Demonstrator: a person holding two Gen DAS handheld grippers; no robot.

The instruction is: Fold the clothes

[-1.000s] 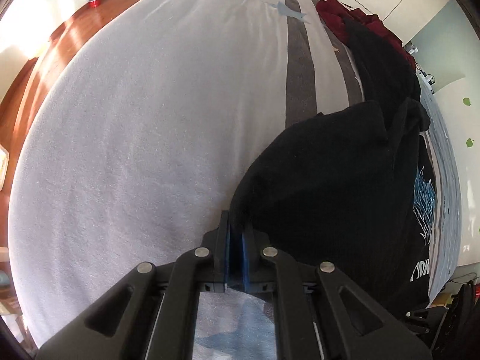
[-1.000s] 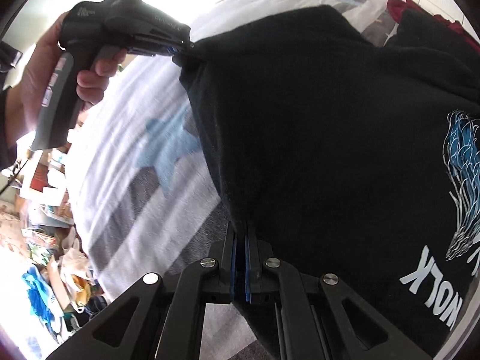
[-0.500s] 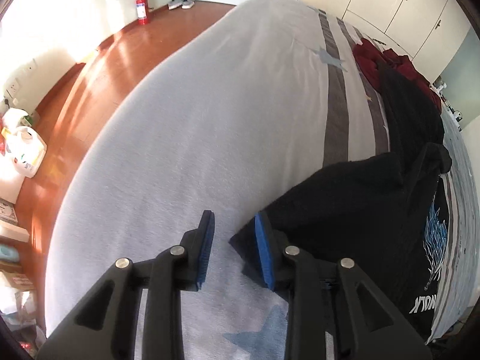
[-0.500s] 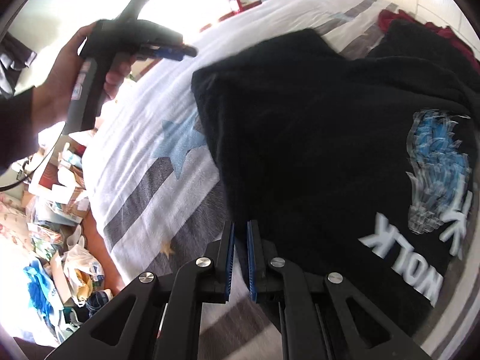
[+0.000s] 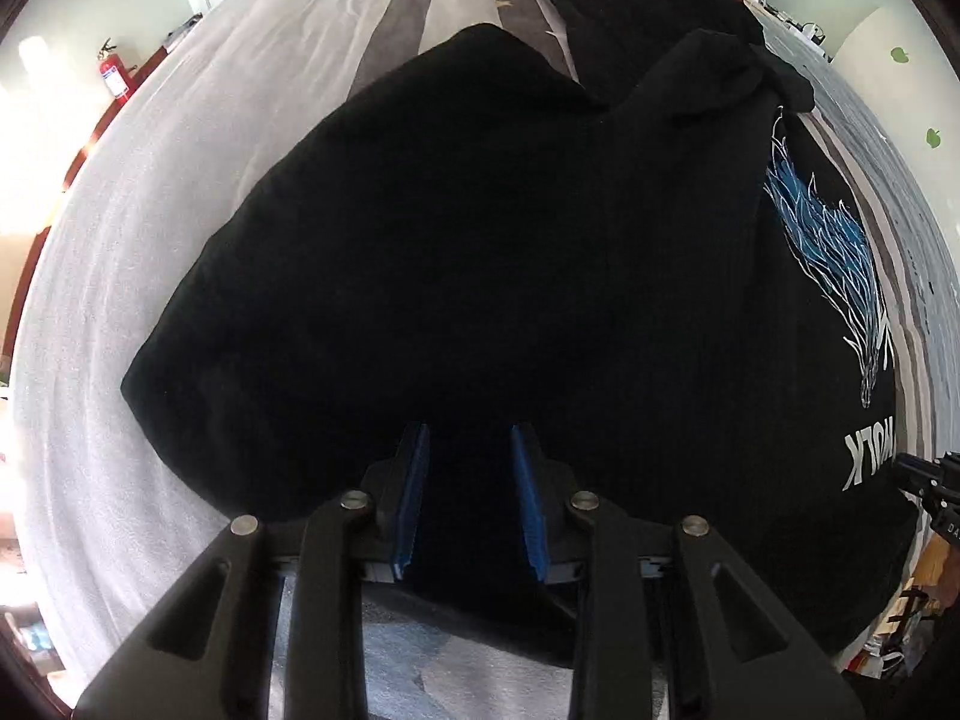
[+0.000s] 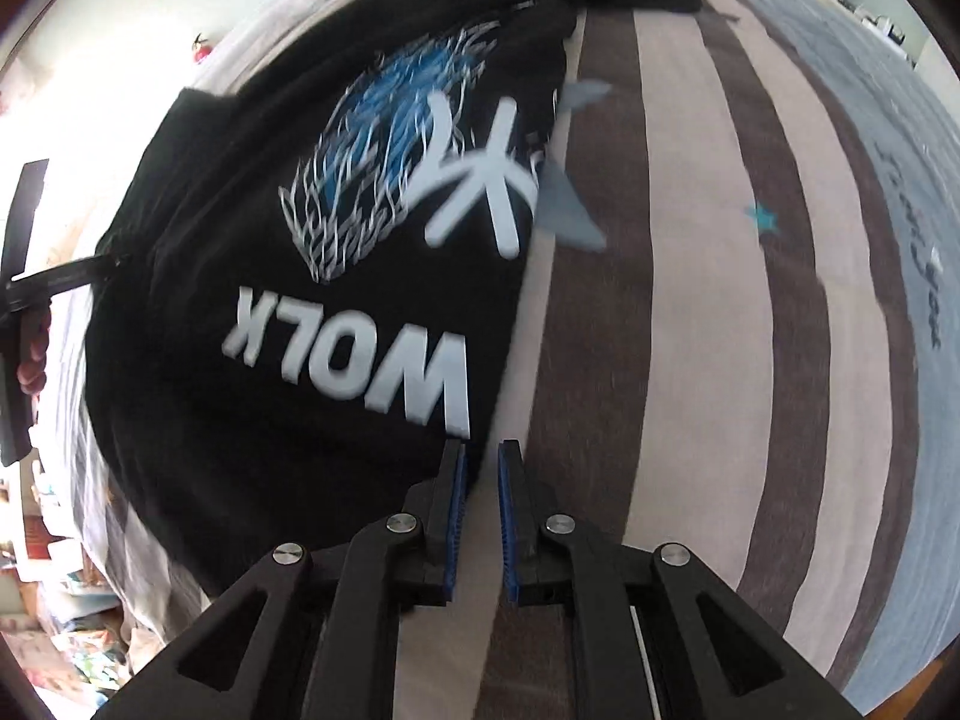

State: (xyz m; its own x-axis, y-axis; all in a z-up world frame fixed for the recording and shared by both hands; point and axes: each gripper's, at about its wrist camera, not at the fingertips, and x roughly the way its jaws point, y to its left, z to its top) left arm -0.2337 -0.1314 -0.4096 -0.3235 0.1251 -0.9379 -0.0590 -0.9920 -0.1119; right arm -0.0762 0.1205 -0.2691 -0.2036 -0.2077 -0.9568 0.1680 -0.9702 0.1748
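Both tongs (image 5: 468,501) (image 6: 479,516) gape over black shirt (image 5: 480,240).

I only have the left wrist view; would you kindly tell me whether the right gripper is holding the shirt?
Observer: No. The right gripper is open, and the shirt edge sits at its fingertips, unclamped.
Operator: Thank you. What lies to the right of that edge?
Observer: Brown and beige striped bedspread, with a small blue star printed on it.
Operator: Is my left gripper visible from there?
Observer: Yes, the left gripper shows at the shirt's far side, with a hand on its handle.
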